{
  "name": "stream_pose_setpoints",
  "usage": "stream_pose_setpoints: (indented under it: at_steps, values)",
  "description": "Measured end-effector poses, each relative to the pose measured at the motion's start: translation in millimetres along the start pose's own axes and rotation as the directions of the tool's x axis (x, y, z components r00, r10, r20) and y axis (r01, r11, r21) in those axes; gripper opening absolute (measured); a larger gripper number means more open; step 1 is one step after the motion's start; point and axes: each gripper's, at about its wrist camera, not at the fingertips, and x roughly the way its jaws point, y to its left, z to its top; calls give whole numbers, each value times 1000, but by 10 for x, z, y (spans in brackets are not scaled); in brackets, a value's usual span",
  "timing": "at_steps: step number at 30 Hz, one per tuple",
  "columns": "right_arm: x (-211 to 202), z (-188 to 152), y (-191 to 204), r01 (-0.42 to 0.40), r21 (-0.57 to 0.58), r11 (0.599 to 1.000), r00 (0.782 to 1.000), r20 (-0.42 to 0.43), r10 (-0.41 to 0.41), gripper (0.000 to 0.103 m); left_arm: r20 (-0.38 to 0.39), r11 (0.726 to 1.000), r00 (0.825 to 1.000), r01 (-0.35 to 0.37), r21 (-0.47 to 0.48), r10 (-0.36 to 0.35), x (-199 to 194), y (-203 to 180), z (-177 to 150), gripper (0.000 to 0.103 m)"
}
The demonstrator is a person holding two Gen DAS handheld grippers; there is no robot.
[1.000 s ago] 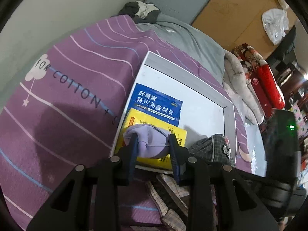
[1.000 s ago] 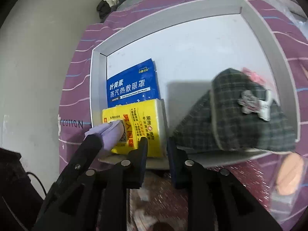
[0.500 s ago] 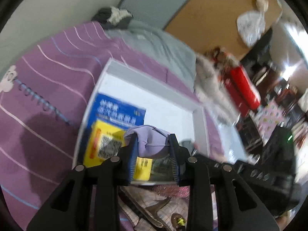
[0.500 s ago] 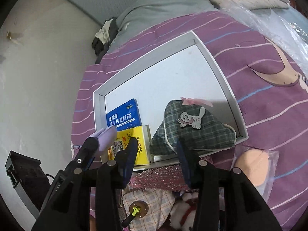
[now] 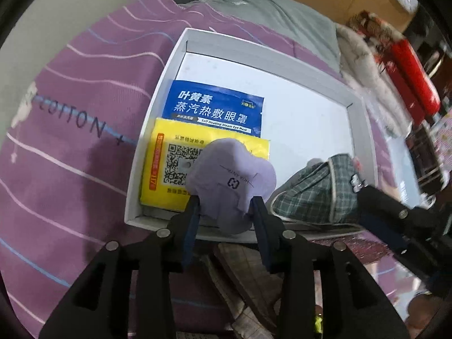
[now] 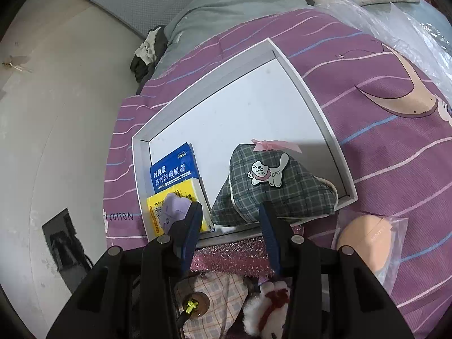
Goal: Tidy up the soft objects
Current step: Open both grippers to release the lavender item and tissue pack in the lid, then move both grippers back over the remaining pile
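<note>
Left hand-held gripper (image 5: 226, 212): jaws have just been opening, the lilac cloth (image 5: 231, 180) is between them. Whether the blue pads still press on it, can't tell. Soft, crumpled, pale purple, small dark printed logo with thin lines on top. It sits over the near edge of the white tray (image 5: 282, 56), partly covering the yellow pack (image 5: 163, 166) just ahead of the fingertips.

Right hand-held gripper (image 6: 230, 217): jaws apart, nothing between the pads. It widened within the last second. Green plaid pouch (image 6: 271, 195) lies in the tray right ahead of it, with a white cat patch and a pink bow at the far end.

Ahead-left of the left gripper: yellow pack with QR code, blue eye-mask sachet (image 5: 214, 110) beyond it, touching. Far half of the tray is bare.

Tray rests on a bed with a purple striped cover (image 6: 381, 141), "COTTON" print to the left. Grey bedding (image 6: 226, 5) beyond the tray, pale wall to the left. Right of the right gripper: a peach pad in a clear bag (image 6: 367, 237). Below its jaws: pink glitter fabric (image 6: 228, 257), checked cloth, white plush toy (image 6: 265, 308).
</note>
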Motion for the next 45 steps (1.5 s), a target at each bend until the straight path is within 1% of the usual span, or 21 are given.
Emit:
stream_pose_setpoints:
  at_steps: [2, 3, 5, 9, 13, 16, 18, 24, 27, 30, 33, 35, 36, 37, 38, 39, 40, 41, 42, 44, 45]
  values:
    - [-1, -5, 12, -2, -5, 1000, 1000, -2, 2, 42, 18, 999, 999, 39, -22, -39, -46, 33, -8, 51]
    - [-2, -6, 18, -5, -9, 1000, 1000, -3, 5, 42, 29, 999, 999, 43, -17, -43, -68, 26, -15, 53]
    - [-25, -15, 6, -10, -15, 1000, 1000, -5, 9, 42, 50, 999, 998, 32, 18, -33, -133, -40, -49, 53]
    - [-22, -21, 13, -3, -23, 1000, 1000, -13, 3, 42, 43, 996, 999, -7, 88, 3, -220, -156, -125, 54]
    - [-56, -42, 26, 8, -39, 999, 1000, -19, -9, 42, 48, 992, 998, -33, 119, 27, -299, -191, -166, 54]
    - [-116, -68, 60, 26, -63, 998, 1000, -14, -27, 42, 54, 990, 997, -54, 132, 47, -390, -212, -174, 54]
    - [-182, -83, 76, 32, -72, 997, 999, -6, -32, 42, 56, 988, 997, -53, 142, 45, -449, -236, -194, 54]
    - [-449, -130, 89, 24, -76, 997, 999, 35, -21, 42, 66, 984, 996, -77, 161, 67, -597, -315, -227, 54]
    - [-565, -164, 84, 59, -75, 995, 997, 43, -56, 46, 79, 980, 993, -95, 177, 83, -671, -366, -236, 54]
    - [-659, -204, 76, 87, -82, 993, 995, 52, -83, 47, 97, 972, 991, -116, 203, 98, -733, -414, -263, 54]
    - [-739, -222, 64, 84, -77, 994, 995, 65, -79, 47, 111, 968, 989, -123, 221, 100, -778, -453, -280, 54]
    - [-791, -240, 66, 95, -71, 993, 991, 97, -88, 51, 140, 968, 985, -130, 212, 102, -820, -449, -283, 54]
    - [-827, -262, 72, 120, -72, 990, 985, 133, -110, 53, 160, 969, 982, -136, 207, 104, -841, -446, -287, 54]
    - [-892, -313, 114, 195, -89, 977, 958, 229, -170, 53, 187, 969, 976, -147, 199, 110, -865, -431, -290, 54]
    - [-919, -334, 142, 238, -103, 966, 938, 283, -201, 55, 202, 969, 973, -155, 194, 115, -880, -416, -291, 54]
    - [-945, -383, 182, 299, -127, 946, 899, 371, -234, 57, 217, 969, 970, -156, 190, 113, -895, -394, -290, 54]
    - [-957, -441, 210, 339, -162, 927, 856, 462, -233, 57, 225, 972, 968, -149, 184, 106, -907, -371, -285, 54]
    - [-945, -473, 210, 357, -185, 916, 834, 504, -224, 57, 227, 974, 969, -140, 177, 98, -913, -350, -281, 54]
    - [-923, -475, 200, 364, -195, 911, 833, 506, -225, 57, 224, 977, 971, -127, 169, 87, -915, -320, -278, 54]
    - [-814, -477, 134, 340, -240, 909, 870, 448, -206, 57, 200, 985, 978, -84, 150, 53, -898, -240, -264, 54]
    - [-758, -485, 95, 284, -278, 918, 899, 411, -154, 58, 180, 987, 983, -65, 144, 38, -880, -213, -255, 54]
